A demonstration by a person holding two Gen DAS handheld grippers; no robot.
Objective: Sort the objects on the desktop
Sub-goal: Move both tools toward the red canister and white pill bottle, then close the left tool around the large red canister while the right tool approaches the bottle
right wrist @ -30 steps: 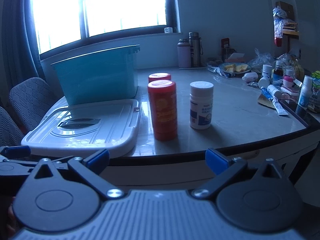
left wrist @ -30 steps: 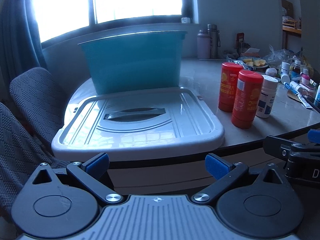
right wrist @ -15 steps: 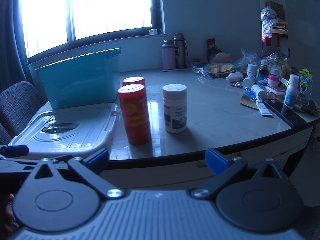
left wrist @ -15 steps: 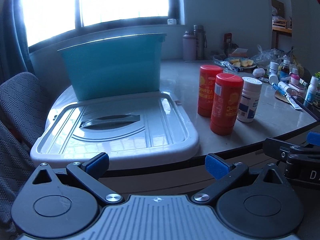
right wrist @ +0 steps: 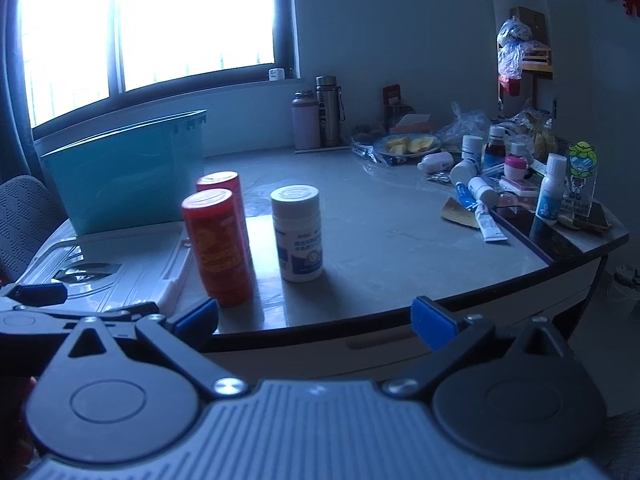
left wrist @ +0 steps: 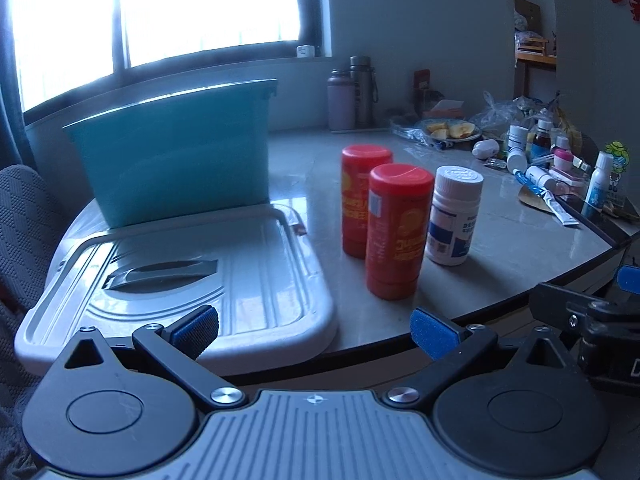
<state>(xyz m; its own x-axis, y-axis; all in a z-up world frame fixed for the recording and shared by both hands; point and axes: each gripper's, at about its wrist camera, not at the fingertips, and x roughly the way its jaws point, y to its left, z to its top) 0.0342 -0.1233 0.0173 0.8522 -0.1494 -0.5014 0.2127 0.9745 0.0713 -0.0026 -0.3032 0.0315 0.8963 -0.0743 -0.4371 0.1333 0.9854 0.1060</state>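
Two red canisters stand on the table, the near one (left wrist: 396, 236) (right wrist: 218, 248) in front of the far one (left wrist: 360, 200) (right wrist: 224, 184). A white pill bottle (left wrist: 452, 216) (right wrist: 298, 236) stands right of them. A teal bin (left wrist: 176, 152) (right wrist: 124, 176) stands at the back left, its white lid (left wrist: 180, 276) (right wrist: 112, 272) lying flat in front of it. My left gripper (left wrist: 314, 330) is open and empty, short of the table edge. My right gripper (right wrist: 314, 320) is open and empty, also short of the edge.
Small bottles and tubes (right wrist: 504, 176) clutter the table's right side, with a plate of fruit (right wrist: 408, 146) and two flasks (right wrist: 316, 118) at the back. A padded chair (left wrist: 24, 216) stands to the left. The dark table edge (right wrist: 400, 312) runs just ahead of both grippers.
Both views have swung rightward: the bin and lid slid left in frame, and the canisters and white bottle moved toward centre. Both grippers stayed open.
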